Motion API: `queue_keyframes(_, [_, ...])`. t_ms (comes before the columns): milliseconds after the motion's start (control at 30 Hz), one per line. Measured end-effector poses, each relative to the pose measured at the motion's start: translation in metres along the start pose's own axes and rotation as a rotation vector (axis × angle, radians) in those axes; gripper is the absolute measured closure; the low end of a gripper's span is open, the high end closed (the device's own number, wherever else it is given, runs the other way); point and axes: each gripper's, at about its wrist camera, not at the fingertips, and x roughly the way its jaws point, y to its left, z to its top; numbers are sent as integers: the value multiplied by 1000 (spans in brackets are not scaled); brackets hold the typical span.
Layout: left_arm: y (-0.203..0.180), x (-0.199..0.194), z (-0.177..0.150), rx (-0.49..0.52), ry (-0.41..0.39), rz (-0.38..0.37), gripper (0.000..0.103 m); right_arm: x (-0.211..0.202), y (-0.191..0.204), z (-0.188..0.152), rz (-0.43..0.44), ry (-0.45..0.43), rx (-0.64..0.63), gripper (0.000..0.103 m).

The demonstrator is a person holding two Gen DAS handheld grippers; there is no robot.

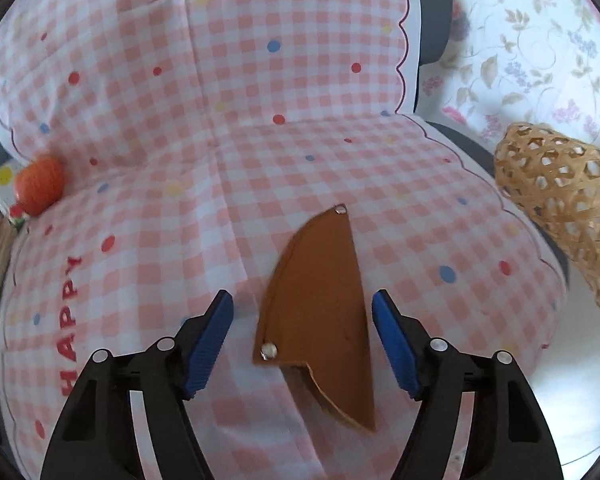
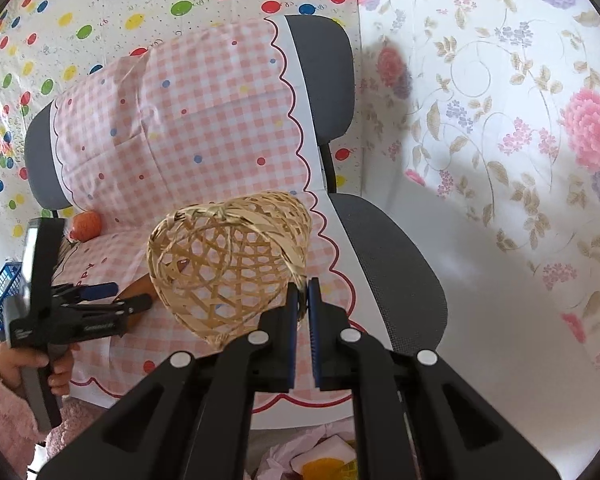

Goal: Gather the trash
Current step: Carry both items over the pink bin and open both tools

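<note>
Brown leather, a curved flap (image 1: pixel 320 312) with two metal studs, lies flat on the checked cloth (image 1: pixel 204 92) at lower centre of the left wrist view, right between your left gripper (image 1: pixel 302 344) fingers. They stand released and wide, one blue pad (image 1: pixel 210 344) on each side, neither touching it yet. Lower them until the pads straddle the flap's narrower part near the lower stud, then close; a flat piece on soft cloth will likely slip, so try to catch an edge and not the fabric beneath.

Your right gripper (image 2: pixel 303 308) is clenched on the rim of the woven bamboo basket (image 2: pixel 228 260), held tipped on its side at centre of the right wrist view. Turn its mouth upward and bring it near the flap. An orange ball (image 1: pixel 40 184) sits at the left edge.
</note>
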Motion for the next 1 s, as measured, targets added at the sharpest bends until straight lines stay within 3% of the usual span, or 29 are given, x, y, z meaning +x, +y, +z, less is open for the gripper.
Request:
queue_keyframes(100, [-8,2,-1,34,-7,57,37,3,1,-1,2,8,-2,98])
queue_keyframes(200, [-22,2,-9,124,-20,150,48,4,3,-3,6,14,-1,97])
queue_keyframes(267, [-26,-2,-14,149,-29,160,49,3,5,-6,4,17,-2,97])
queue_keyframes(533, [-19,-74,-41,0,-110,-57,49,-21,11,-20,23,21,4,97])
queue_keyframes(800, [-44,-151,-81,-5,-244,-93,49,-67,12,-41,45,4,25,97])
queue_keyframes(1000, [-72,-173,-104,44,-293,-145,49,-105,4,-70,13,10,46,97])
